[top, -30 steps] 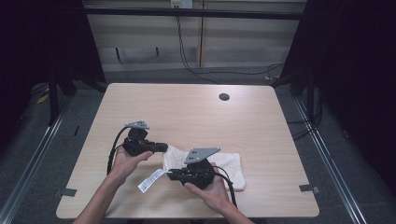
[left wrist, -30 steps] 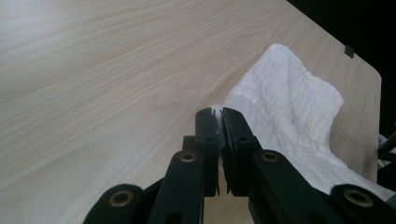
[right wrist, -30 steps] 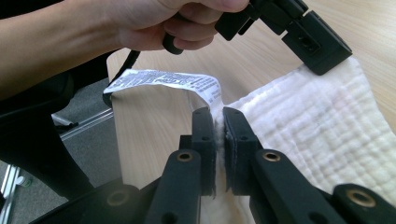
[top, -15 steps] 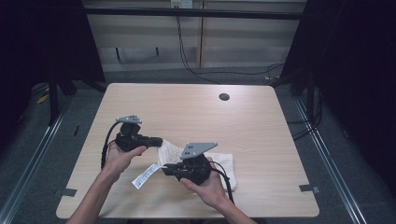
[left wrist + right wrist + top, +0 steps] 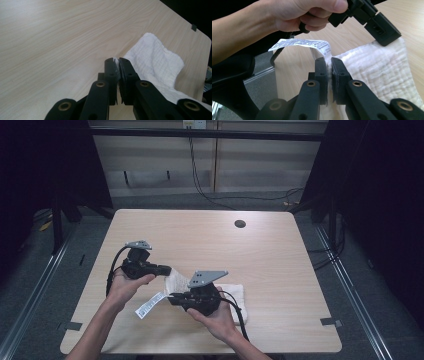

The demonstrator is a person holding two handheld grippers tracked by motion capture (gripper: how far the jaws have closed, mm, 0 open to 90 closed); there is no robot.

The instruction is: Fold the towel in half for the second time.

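Towel: your white towel (image 5: pixel 231 293) lies on the near half of the table, a little toward 5 o'clock of the table's middle, with its left end lifted between your two grippers; in the left gripper view it (image 5: pixel 160 62) spreads away toward 2 o'clock.
Label: a white printed label (image 5: pixel 149 304) hangs off the towel's left end toward 7 o'clock; in the right gripper view it (image 5: pixel 299 44) sticks out at 10 o'clock from the jaws.
Right gripper: your right gripper (image 5: pixel 328 65) has its jaws pressed together on the towel's edge right at the root of the label; from above it (image 5: pixel 172 297) points to 9 o'clock.
Left gripper: your left gripper (image 5: pixel 117 65) has its jaws clamped on a thin bit of the towel's corner; from above it (image 5: pixel 168 269) points to 3 o'clock, just at 11 o'clock of the right one.
Hands: your left hand (image 5: pixel 126 285) and right hand (image 5: pixel 216 316) each grip a handle.
Table: the pale wood table (image 5: pixel 210 240) has a small dark round hole (image 5: pixel 240 224) at 1 o'clock, well apart from the towel.
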